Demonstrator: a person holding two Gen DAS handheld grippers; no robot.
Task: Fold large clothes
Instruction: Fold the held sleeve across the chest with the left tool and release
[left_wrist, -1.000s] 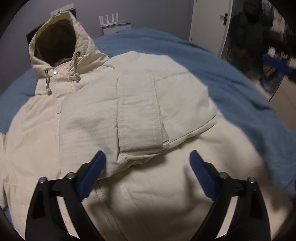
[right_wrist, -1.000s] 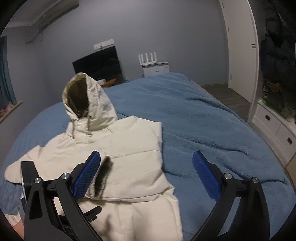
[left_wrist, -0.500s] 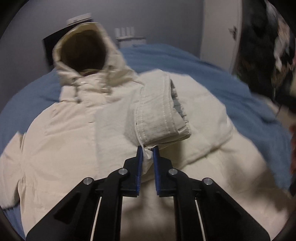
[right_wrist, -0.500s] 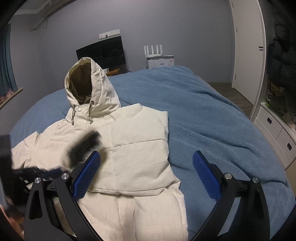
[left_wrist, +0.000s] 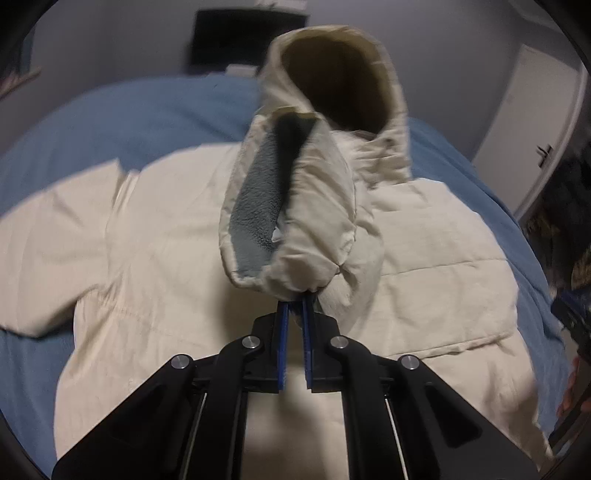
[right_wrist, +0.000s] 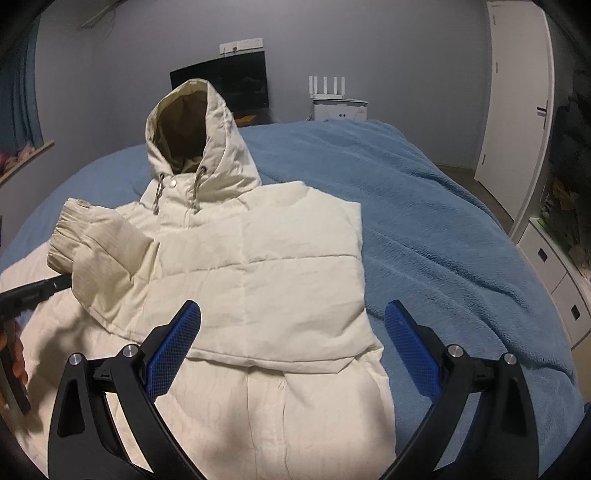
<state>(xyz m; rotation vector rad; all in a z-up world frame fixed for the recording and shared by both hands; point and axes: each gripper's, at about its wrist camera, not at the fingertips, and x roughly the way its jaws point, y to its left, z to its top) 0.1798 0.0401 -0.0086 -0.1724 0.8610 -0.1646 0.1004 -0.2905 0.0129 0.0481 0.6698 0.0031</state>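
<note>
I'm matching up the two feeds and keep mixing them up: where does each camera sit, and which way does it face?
Left wrist: sits on the left gripper, looking down along its shut fingers at the lifted cuff they pinch, with the hood behind.
Right wrist: sits on the right gripper, looking over its open, empty fingers across the jacket towards the far wall; the left gripper's black frame and a hand show at the left edge.
Shared: jacket, hood, raised cuff, blue blanket, dark screen.
</note>
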